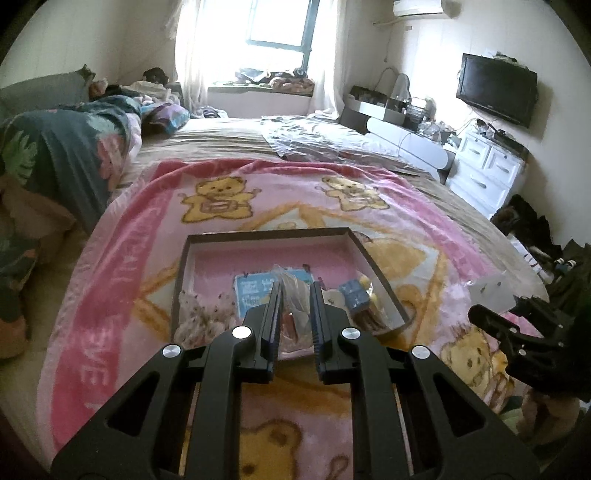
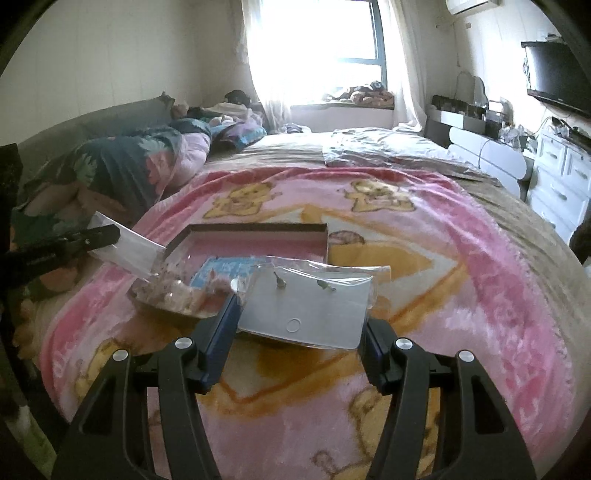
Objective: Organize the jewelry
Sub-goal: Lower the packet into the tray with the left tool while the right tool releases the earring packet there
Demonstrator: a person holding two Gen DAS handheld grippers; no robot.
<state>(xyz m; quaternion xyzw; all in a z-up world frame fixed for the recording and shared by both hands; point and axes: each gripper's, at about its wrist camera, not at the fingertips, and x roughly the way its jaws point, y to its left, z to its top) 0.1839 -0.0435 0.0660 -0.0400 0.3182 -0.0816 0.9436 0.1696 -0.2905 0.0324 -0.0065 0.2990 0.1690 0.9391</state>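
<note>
A shallow dark-rimmed box (image 1: 266,232) with a pink inside lies on the pink bear blanket (image 1: 122,266). It holds a blue card (image 1: 255,291), a small blue box (image 1: 354,297) and pale beaded pieces (image 1: 203,314). My left gripper (image 1: 294,295) hangs above the box, shut on a clear plastic bag (image 1: 291,280) with something reddish in it. In the right wrist view the same box (image 2: 258,227) sits behind my right gripper (image 2: 301,310). This gripper is shut on the edges of a bagged white card (image 2: 314,306) that carries two small earrings (image 2: 279,282). The left gripper (image 2: 110,234) and its bag (image 2: 125,251) show at the left.
The blanket covers a wide bed. A crumpled floral quilt (image 1: 66,155) is piled at the left. A white dresser (image 1: 487,166) stands at the right with a wall TV (image 1: 495,88) above it. Dark clothes (image 1: 528,221) lie beside the bed. A bright window (image 1: 266,26) is at the far end.
</note>
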